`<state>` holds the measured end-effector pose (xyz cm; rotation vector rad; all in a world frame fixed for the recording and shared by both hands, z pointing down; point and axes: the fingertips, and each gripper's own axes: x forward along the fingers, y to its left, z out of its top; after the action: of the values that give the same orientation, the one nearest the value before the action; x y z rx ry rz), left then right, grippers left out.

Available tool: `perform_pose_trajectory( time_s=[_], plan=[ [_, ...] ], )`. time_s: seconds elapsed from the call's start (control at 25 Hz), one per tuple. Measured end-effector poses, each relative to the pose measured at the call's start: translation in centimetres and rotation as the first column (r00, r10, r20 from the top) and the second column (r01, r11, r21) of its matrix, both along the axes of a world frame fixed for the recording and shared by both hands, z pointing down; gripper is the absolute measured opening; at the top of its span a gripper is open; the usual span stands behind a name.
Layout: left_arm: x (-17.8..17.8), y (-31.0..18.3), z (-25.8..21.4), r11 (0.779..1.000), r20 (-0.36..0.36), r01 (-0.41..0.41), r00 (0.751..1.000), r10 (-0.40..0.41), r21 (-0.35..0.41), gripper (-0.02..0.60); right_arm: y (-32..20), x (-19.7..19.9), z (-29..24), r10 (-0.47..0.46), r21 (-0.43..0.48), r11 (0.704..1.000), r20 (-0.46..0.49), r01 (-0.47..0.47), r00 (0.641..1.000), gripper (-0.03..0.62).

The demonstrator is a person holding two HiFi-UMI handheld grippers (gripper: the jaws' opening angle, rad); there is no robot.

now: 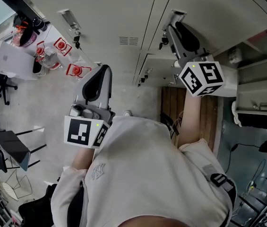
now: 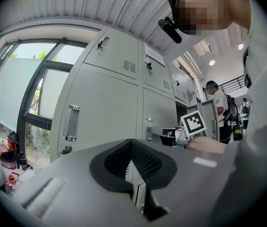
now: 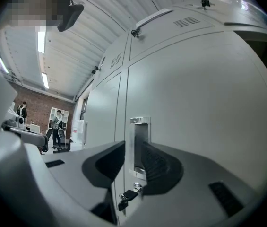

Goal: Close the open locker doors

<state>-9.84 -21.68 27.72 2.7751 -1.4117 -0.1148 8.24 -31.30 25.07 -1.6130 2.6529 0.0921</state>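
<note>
Grey lockers point(image 1: 124, 13) line the wall, and we should press the door point(image 3: 194, 103) squarely at its handle point(image 3: 139, 126), with the right gripper point(image 3: 133, 148) narrowly parted around it and the left gripper point(image 2: 131, 143) closed on nothing.

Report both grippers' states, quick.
Left gripper: closed, empty.
Right gripper: open, locker door handle seen between its jaws.
</note>
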Motion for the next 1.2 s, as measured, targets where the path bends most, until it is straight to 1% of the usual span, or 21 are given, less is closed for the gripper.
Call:
perform_pose_trajectory(
  time_s=[0.16, 0.28, 0.36, 0.4, 0.48, 0.6, 0.76, 0.96, 1.08, 1.2],
  plan=[
    [0.0, 0.3, -0.1, 1.0, -0.008, -0.016, 1.0, 0.016, 0.002, 0.002, 1.1, -0.5, -1.0, -0.009, 0.018, 1.0, 0.014, 0.008, 1.0, 0.098],
    [0.0, 0.6, -0.3, 0.999, -0.015, -0.035, 0.999, 0.035, 0.003, 0.002, 3.1, -1.3, -1.8, -0.01, 0.041, 0.999, 0.023, 0.009, 1.0, 0.094],
    [0.2, 0.8, -0.3, 0.998, -0.019, -0.057, 0.998, 0.057, 0.001, 0.002, 4.9, -1.9, -1.7, -0.003, 0.043, 0.999, 0.018, 0.003, 1.0, 0.054],
    [0.4, 0.9, -0.2, 0.998, -0.021, -0.071, 0.997, 0.071, 0.0, 0.002, 5.7, -2.2, -1.2, 0.003, 0.035, 0.999, 0.009, -0.003, 1.0, 0.034],
    [0.8, 1.0, 0.1, 0.995, -0.022, -0.099, 0.995, 0.099, -0.003, 0.002, 7.2, -2.3, 0.1, 0.021, 0.006, 1.0, -0.007, -0.021, 1.0, 0.021],
    [1.8, 1.3, 0.6, 0.989, -0.021, -0.148, 0.989, 0.148, -0.012, 0.002, 9.3, -1.3, 2.0, 0.072, -0.04, 0.997, 0.012, -0.071, 0.997, 0.014],
    [4.1, 1.8, 1.4, 0.971, -0.018, -0.238, 0.971, 0.238, -0.031, 0.002, 12.3, 1.1, 3.3, 0.167, -0.08, 0.983, 0.039, -0.163, 0.985, 0.012],
    [7.3, 3.1, 2.0, 0.941, -0.017, -0.335, 0.942, 0.334, -0.042, 0.002, 15.9, 4.0, 3.5, 0.269, -0.093, 0.961, 0.077, -0.262, 0.96, 0.012],
    [9.3, 3.9, 1.9, 0.922, -0.018, -0.384, 0.923, 0.383, -0.042, 0.002, 17.7, 5.5, 3.4, 0.314, -0.092, 0.948, 0.104, -0.305, 0.944, 0.012],
    [11.2, 4.7, 1.9, 0.909, -0.019, -0.414, 0.91, 0.413, -0.045, 0.002, 19.0, 7.0, 3.3, 0.342, -0.093, 0.938, 0.111, -0.333, 0.933, 0.012]
  ],
)
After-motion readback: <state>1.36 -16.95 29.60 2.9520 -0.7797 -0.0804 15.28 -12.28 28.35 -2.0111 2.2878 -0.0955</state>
